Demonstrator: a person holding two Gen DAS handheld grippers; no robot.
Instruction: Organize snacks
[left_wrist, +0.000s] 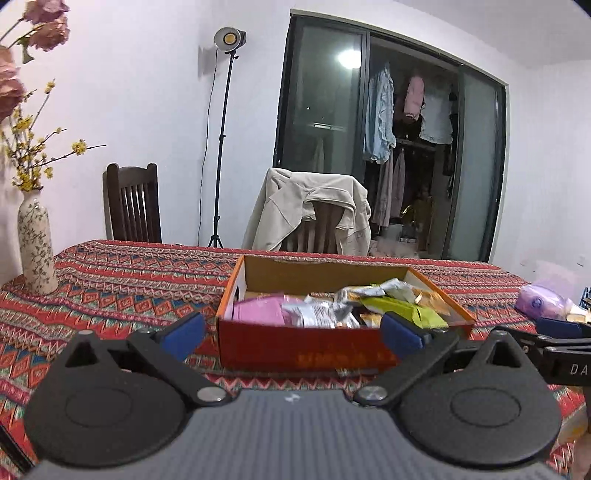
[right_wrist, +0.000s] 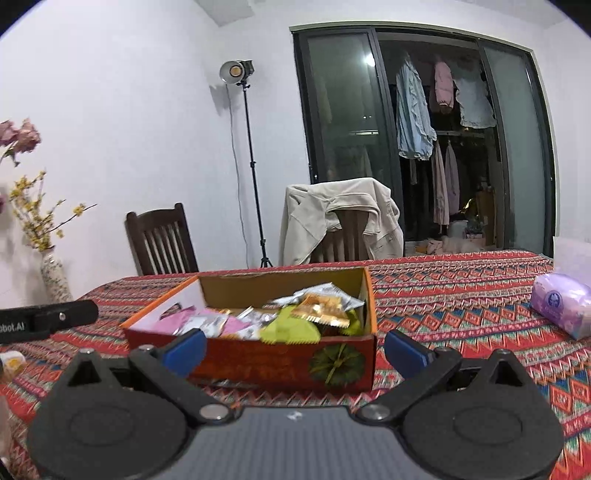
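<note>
An orange-red cardboard box (left_wrist: 295, 350) sits on the patterned tablecloth, filled with several snack packets: pink (left_wrist: 258, 310), silver (left_wrist: 317, 312), green (left_wrist: 402, 308) and orange ones. The right wrist view shows the same box (right_wrist: 258, 358) with a green packet (right_wrist: 291, 328) and an orange packet (right_wrist: 325, 310) on top. My left gripper (left_wrist: 293, 334) stands wide open just short of the box's near wall, nothing between its blue pads. My right gripper (right_wrist: 295, 349) is also wide open in front of the box, holding nothing.
A flowered vase (left_wrist: 37, 251) stands at the table's left. A purple tissue pack (right_wrist: 565, 306) lies at the right. Two chairs stand behind the table, one draped with a beige jacket (left_wrist: 310, 210). A light stand (left_wrist: 223, 147) is by the wall. The other gripper's arm (left_wrist: 554, 343) juts in from the right.
</note>
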